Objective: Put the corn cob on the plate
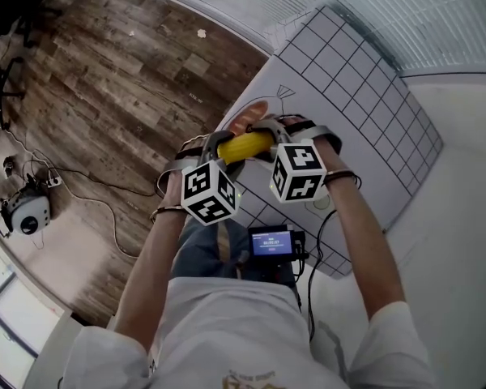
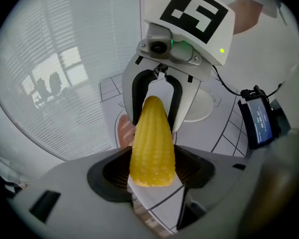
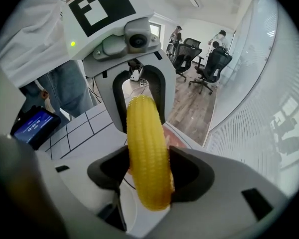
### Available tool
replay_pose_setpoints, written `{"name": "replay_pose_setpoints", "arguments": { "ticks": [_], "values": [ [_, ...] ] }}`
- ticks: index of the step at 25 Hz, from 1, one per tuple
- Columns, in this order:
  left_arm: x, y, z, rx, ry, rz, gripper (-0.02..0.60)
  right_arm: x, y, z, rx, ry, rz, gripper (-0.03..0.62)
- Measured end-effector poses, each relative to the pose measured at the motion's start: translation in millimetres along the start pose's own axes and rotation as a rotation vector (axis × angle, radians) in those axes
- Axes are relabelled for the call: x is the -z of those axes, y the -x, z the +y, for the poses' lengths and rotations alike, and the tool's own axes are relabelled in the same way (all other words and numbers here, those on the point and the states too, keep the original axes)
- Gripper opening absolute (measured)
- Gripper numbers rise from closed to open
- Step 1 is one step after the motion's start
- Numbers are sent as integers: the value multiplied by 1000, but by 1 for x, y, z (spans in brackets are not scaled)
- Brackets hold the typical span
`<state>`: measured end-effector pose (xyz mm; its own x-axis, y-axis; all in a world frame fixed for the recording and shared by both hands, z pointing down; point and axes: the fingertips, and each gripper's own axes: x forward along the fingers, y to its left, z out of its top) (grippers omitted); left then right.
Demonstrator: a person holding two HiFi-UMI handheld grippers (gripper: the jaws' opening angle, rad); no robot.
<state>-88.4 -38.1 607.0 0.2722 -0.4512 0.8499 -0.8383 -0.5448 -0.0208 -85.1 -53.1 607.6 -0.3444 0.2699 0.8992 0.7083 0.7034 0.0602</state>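
Corn cob (image 1: 245,146) could tip and fall (left claw (image 2: 152,172) and right claw (image 3: 148,173) each pinch one end) if one lets go early.

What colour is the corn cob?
The corn cob is bright yellow with neat rows of kernels, clearest in the left gripper view.
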Motion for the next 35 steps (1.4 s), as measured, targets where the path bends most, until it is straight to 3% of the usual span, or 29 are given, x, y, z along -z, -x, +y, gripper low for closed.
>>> {"name": "replay_pose_setpoints", "arguments": {
  "ticks": [6,15,35],
  "values": [
    [-7,14,2,-6,-37,1,259,-8,14,-1,31,-19,8,256],
    [-29,13,-7,39,-171,5,259,7,33,5,114,-134,19,256],
    [-90,-22,-65,287,-592,-4,259,78,72,56,320,-580,63,256]
  ]
}}
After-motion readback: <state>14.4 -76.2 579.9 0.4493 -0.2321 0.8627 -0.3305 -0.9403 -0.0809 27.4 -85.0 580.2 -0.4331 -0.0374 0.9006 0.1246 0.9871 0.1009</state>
